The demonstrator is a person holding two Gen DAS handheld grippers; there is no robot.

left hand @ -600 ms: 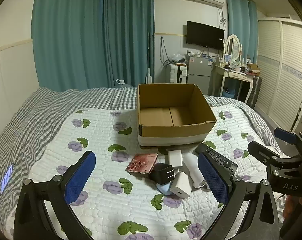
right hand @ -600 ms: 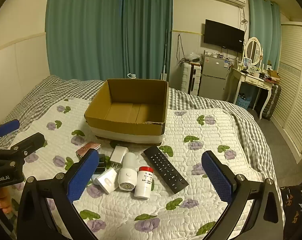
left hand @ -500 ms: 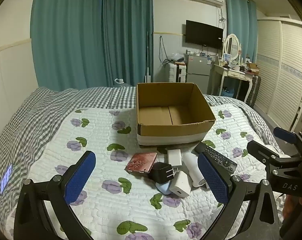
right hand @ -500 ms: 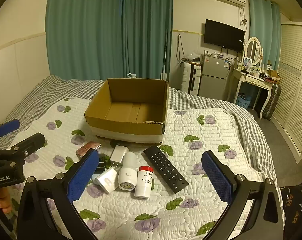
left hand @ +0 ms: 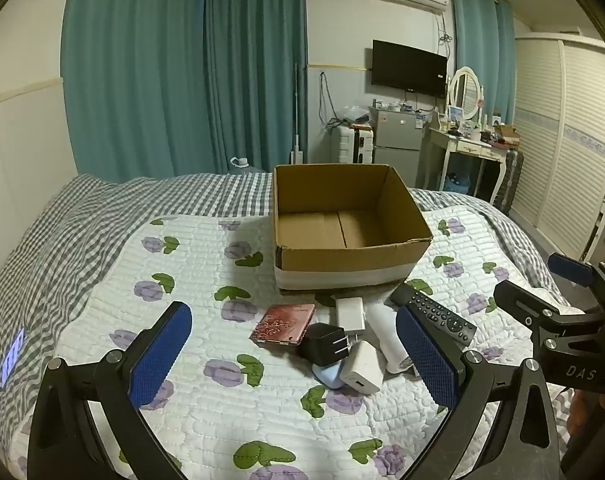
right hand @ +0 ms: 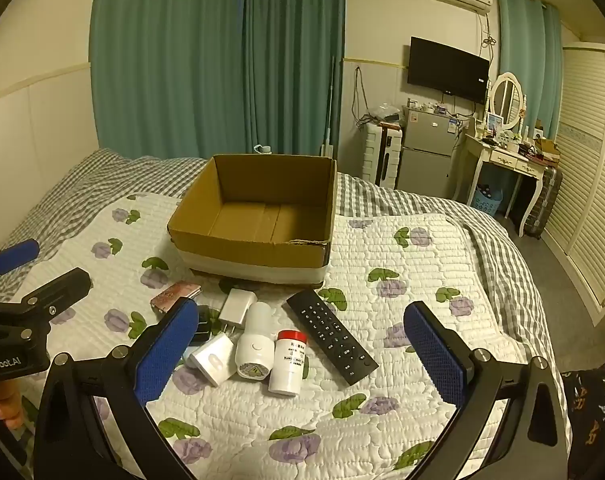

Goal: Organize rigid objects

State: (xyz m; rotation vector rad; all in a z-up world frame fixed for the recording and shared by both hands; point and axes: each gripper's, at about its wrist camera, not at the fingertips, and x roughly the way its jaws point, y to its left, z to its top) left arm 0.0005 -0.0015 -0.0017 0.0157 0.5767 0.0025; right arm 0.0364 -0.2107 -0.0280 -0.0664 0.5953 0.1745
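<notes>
An empty cardboard box stands on the quilted bed. In front of it lies a cluster: a pink patterned case, a black charger, white chargers, a white cylinder, a red-capped white bottle and a black remote. My left gripper is open and empty above the cluster's near side. My right gripper is open and empty, framing the bottle and remote.
The white flowered quilt covers a grey checked bedspread. Beyond the bed stand teal curtains, a small fridge, a dressing table and a louvered wardrobe at right. Each gripper shows at the other view's edge.
Both grippers have stayed open; the left view has shifted very slightly, the objects have not moved.
</notes>
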